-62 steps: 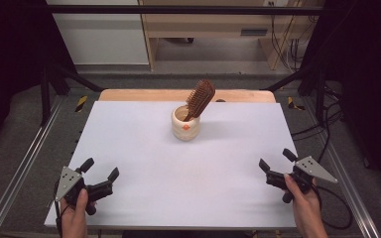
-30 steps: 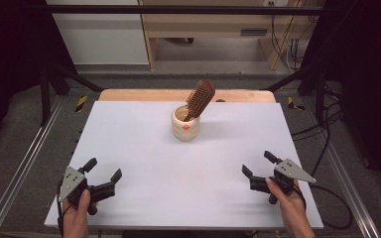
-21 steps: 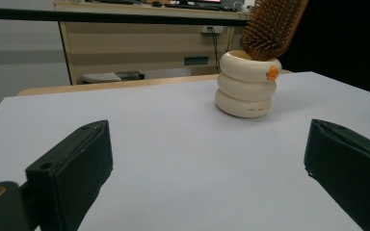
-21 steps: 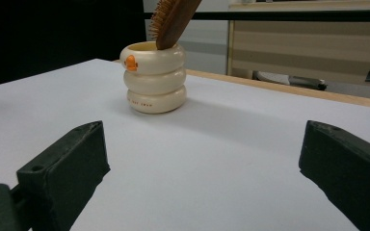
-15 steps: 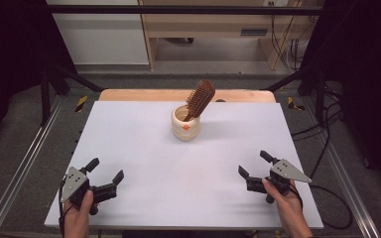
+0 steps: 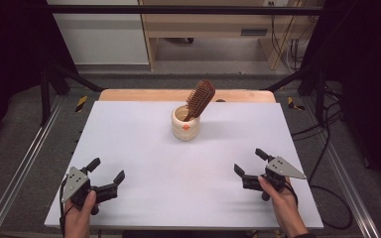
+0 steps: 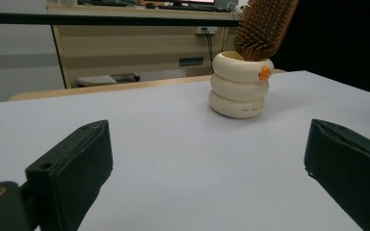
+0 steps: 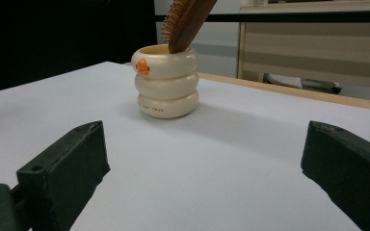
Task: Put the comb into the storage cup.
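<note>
Nearest the person, the left gripper and the right gripper sit low over the white table, jaws spread wide with nothing between them. Well ahead of both pairs of jaws stands the cream cup (three stacked rings), the wooden hairbrush leaning inside it.

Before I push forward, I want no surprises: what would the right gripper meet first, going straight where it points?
Bare table first, then probably the cream holder with the hairbrush, slightly left of centre; depth is unclear.
</note>
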Motion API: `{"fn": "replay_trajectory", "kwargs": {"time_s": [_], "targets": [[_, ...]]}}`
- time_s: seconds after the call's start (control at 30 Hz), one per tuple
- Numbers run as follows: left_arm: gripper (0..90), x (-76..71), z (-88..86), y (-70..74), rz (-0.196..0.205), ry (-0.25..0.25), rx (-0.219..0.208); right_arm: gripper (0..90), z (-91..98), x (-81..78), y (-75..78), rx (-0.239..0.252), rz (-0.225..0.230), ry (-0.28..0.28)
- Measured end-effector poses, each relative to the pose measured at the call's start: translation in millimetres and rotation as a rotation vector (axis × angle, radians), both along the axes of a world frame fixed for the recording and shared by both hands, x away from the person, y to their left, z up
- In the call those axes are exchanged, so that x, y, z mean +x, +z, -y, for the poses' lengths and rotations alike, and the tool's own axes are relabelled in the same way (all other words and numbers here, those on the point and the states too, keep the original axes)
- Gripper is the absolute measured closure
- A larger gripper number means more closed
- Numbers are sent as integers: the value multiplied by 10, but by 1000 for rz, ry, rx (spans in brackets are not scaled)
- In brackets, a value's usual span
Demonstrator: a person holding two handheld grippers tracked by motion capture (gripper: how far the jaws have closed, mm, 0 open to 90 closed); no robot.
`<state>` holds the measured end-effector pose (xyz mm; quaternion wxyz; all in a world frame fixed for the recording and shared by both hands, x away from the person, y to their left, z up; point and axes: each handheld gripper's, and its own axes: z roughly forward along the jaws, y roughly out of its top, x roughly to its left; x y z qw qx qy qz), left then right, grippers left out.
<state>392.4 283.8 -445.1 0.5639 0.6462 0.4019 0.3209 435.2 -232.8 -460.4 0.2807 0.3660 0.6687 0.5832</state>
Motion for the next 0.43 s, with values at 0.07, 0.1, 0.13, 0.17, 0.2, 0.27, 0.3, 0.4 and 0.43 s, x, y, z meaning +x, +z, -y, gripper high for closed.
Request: {"fn": "replay_trajectory", "kwargs": {"time_s": [0.07,0.1,0.13,0.17,0.2,0.27,0.3,0.4,0.43], "targets": [[32,2,5,1,1,-3,2,27,-15,20,1,0,-3,1],[32,3,7,2,2,-4,1,27,-19,30,3,-2,-4,1],[32,6,8,3,3,-6,-1,27,-22,40,4,-5,-3,2],[32,10,9,5,4,-7,-2,27,-34,55,8,-4,-7,2],[32,18,11,7,7,-10,-4,27,-41,64,11,-3,-9,5],[32,29,8,8,6,-10,-8,27,-61,89,16,0,-12,8],[32,38,6,13,8,-11,-11,27,-68,90,20,-3,-15,10],[32,55,-1,11,9,-9,-9,27,-95,74,40,-12,-12,20],[32,59,-5,9,8,-6,-11,24,-96,64,45,-15,-13,21]]}}
